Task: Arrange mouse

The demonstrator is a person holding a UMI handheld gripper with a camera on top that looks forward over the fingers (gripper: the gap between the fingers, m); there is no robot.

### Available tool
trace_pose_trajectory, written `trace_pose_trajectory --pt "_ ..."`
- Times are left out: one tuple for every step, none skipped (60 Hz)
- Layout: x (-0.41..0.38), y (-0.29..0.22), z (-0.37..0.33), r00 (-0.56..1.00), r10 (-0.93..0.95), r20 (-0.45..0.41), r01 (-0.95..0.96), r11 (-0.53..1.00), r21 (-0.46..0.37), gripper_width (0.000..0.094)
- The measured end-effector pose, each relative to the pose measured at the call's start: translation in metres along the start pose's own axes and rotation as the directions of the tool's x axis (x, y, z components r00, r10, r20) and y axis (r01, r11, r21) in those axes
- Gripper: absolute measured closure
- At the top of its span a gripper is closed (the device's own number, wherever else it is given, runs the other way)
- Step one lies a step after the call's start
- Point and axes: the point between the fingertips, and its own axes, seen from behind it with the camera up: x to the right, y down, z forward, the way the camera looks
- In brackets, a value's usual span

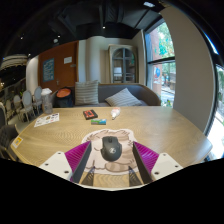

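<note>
A dark grey mouse point(111, 149) rests on a printed mouse pad point(110, 174) on the wooden table point(160, 128). My gripper point(111, 146) is open, with the mouse standing between the fingers. The magenta pads point(76, 155) lie on either side of it, with a gap on each side. The mouse sits at the far half of the pad, level with the fingertips.
Beyond the fingers on the table lie a reddish book point(90, 114), a small teal item point(98, 122), a white cup point(115, 112) and papers point(46, 119) to the left. A sofa with cushions point(122, 97) stands behind the table, and chairs point(22, 105) stand at the left.
</note>
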Motion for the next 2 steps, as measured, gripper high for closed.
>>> trace_pose_trajectory --pt "-0.0042 0.001 -0.0019 1.0 0.003 0.003 -0.003 1.0 0.012 0.0081" --pt "-0.0023 0.0017 -0.0106 1.0 0.006 0.009 -0.006 1.0 0.025 0.0083"
